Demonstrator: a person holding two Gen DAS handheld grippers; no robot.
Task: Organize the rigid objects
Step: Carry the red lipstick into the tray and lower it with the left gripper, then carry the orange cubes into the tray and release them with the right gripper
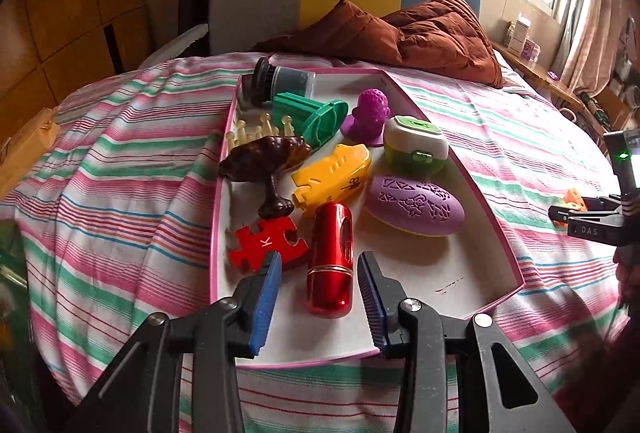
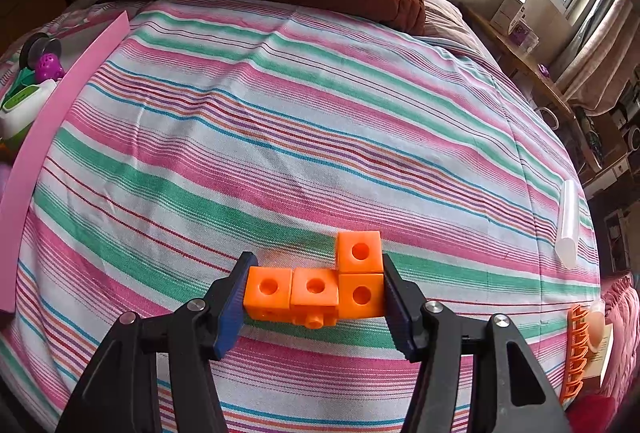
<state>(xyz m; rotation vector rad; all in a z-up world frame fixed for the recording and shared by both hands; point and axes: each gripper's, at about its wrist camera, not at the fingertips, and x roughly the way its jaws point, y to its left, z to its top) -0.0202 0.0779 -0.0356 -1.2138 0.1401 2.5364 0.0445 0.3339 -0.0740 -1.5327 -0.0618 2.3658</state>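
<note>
Your left gripper (image 1: 320, 273) has its jaws apart around the red tube (image 1: 330, 260), pads clear, in the tray (image 1: 472, 185) at 6 o'clock. Your right gripper (image 2: 314, 297) clamps the orange blocks (image 2: 320, 283) above the striped sheet (image 2: 280, 137).

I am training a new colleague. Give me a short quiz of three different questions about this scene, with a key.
1. True or false: the left hand-held gripper presses its pads on the red cylinder.
2. What does the right hand-held gripper hold? A) purple oval B) orange linked cubes C) yellow case
3. Fill in: the red puzzle piece lies inside the pink-edged ____.

Key: 1 false, the pads stand apart from it on both sides. 2 B. 3 tray.
</note>
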